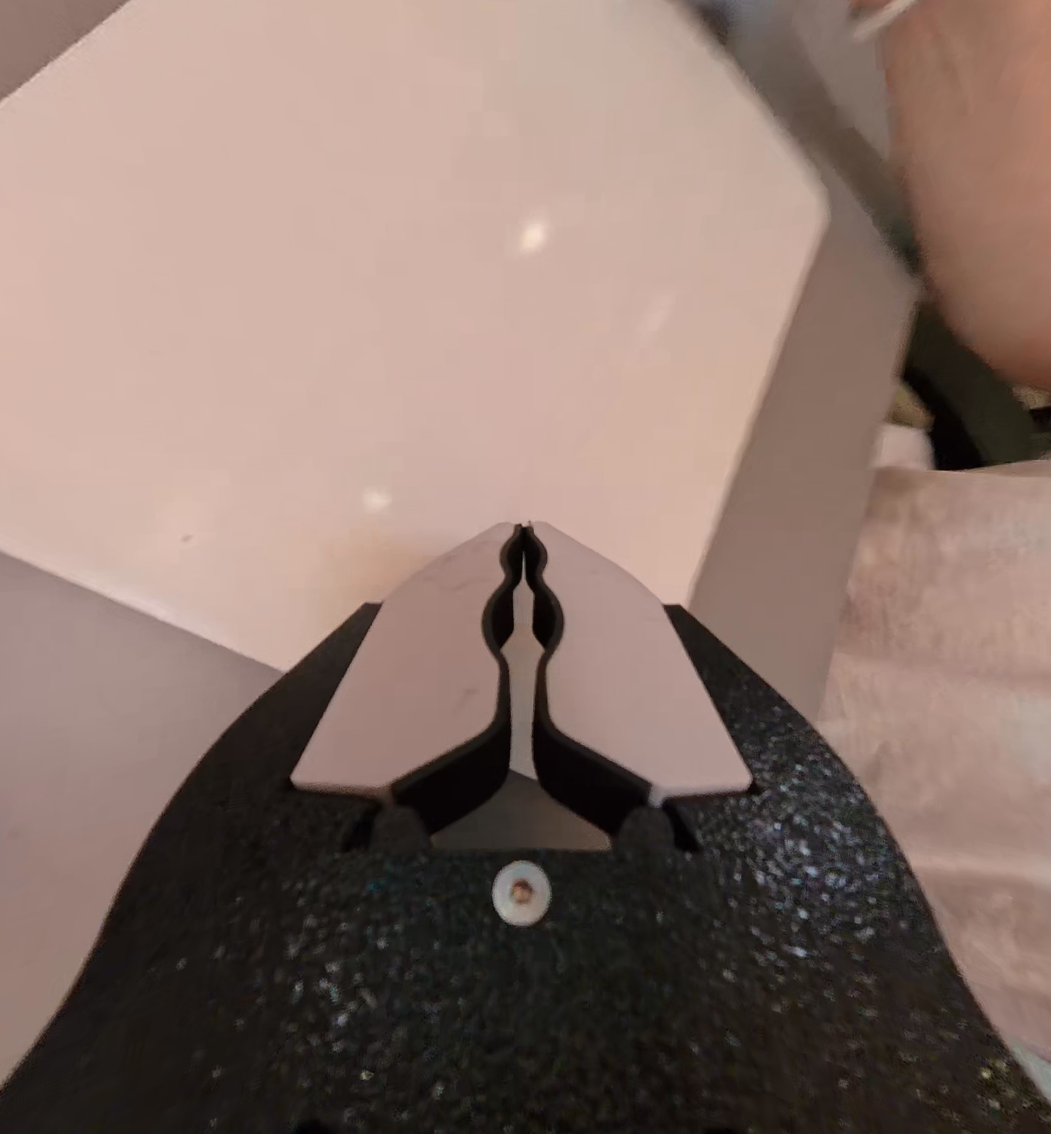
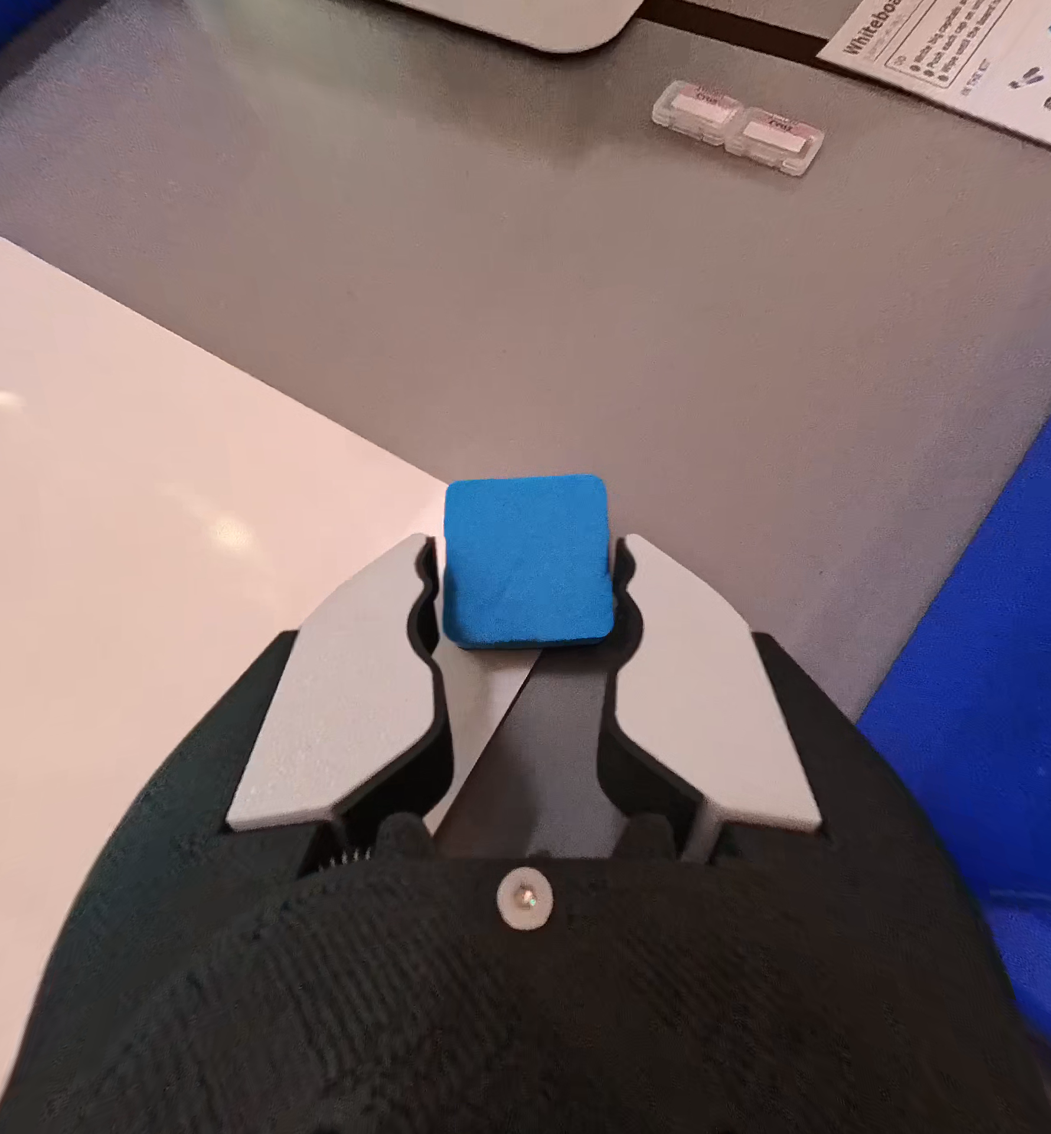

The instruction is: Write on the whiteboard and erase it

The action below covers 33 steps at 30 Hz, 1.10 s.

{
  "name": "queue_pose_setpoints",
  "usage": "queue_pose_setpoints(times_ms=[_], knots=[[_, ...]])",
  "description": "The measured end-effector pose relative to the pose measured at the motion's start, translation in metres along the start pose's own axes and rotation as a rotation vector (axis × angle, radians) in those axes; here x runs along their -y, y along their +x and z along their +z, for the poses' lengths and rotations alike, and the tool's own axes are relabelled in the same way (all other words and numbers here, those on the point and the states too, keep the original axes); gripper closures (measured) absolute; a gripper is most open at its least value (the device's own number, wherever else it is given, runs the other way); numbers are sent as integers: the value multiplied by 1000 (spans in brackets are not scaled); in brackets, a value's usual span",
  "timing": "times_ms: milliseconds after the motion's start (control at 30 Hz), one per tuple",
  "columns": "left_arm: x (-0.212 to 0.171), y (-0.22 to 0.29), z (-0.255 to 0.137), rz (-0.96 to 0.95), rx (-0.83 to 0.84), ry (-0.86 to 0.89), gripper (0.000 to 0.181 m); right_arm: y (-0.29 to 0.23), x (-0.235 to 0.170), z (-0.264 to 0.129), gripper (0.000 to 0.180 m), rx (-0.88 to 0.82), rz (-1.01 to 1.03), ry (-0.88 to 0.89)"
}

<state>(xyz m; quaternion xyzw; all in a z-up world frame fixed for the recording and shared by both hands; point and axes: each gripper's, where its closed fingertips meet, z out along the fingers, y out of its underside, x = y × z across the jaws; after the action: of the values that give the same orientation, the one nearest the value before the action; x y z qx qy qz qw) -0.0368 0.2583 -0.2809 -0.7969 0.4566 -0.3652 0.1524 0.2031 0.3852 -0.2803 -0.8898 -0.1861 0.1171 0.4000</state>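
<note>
Tongs on my left (image 1: 522,529) are pressed together with nothing between them, tips over the blank whiteboard (image 1: 327,307), which looks tilted in my blurred left view. On my right, the tongs (image 2: 526,567) pinch a blue eraser (image 2: 526,561) at the whiteboard's corner, above the grey desk (image 2: 572,307). Farther right I see two small clear cases (image 2: 738,126) and a printed sheet (image 2: 989,67).
</note>
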Motion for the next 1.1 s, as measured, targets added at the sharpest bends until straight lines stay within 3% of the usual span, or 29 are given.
queue_pose_setpoints(times_ms=[100,167,233,333,467,633,800,900,1100], knots=[[34,1,-46,-49,12,219,181,-3,9,-18,91,-38,3,42],[53,-26,-103,-68,183,363,178,-1,23,-40,77,-117,-24,101],[61,-72,-167,-104,451,461,164,-2,37,-64,71,-175,-75,167],[59,-142,-222,-214,632,429,149,-6,56,-88,62,-231,-124,258],[64,-218,-203,-380,542,273,148,-26,58,-93,61,-185,-113,257],[66,-271,-161,-461,505,109,146,-45,51,-93,62,-164,-100,226],[76,-284,-137,-611,360,141,140,-56,47,-94,62,-127,-89,220],[73,-291,-130,-635,373,120,143,-58,47,-91,62,-107,-68,223],[68,-295,-124,-586,421,32,163,-69,48,-81,62,-55,-58,215]])
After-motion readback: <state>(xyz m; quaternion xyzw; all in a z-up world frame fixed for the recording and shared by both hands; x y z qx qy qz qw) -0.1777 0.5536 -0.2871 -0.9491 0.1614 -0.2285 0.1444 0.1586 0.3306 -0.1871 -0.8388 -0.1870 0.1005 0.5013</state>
